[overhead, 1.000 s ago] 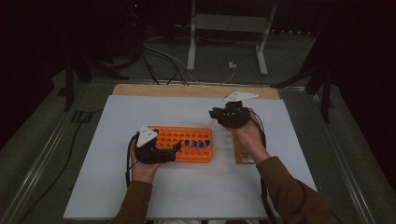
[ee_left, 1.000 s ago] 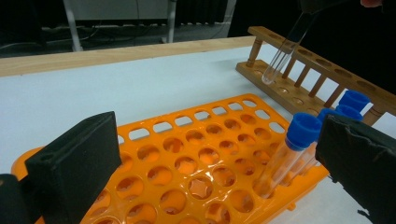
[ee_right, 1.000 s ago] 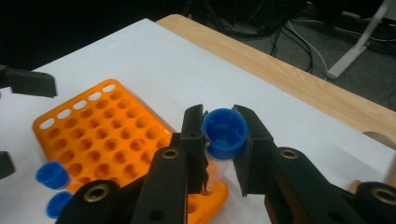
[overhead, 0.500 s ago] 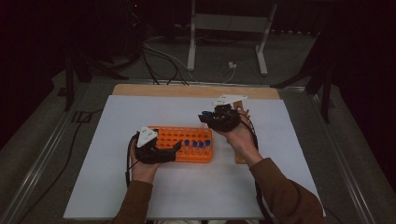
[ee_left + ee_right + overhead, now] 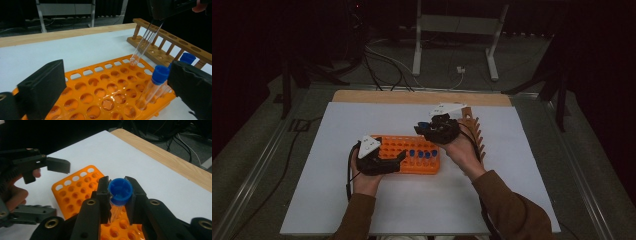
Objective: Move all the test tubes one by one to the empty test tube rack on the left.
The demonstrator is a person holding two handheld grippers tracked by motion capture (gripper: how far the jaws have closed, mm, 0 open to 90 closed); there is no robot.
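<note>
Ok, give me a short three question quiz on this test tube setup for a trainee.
1. True or false: the right tool is shut on a blue-capped tube.
2. Where does that tube's lower end sit: A, over the orange rack; B, inside the wooden rack; C, flat on the white table?
3. What straddles the orange rack's near end?

Key
1. True.
2. A, at a hole in its far row.
3. The left tool, jaws open either side of the rack.
</note>
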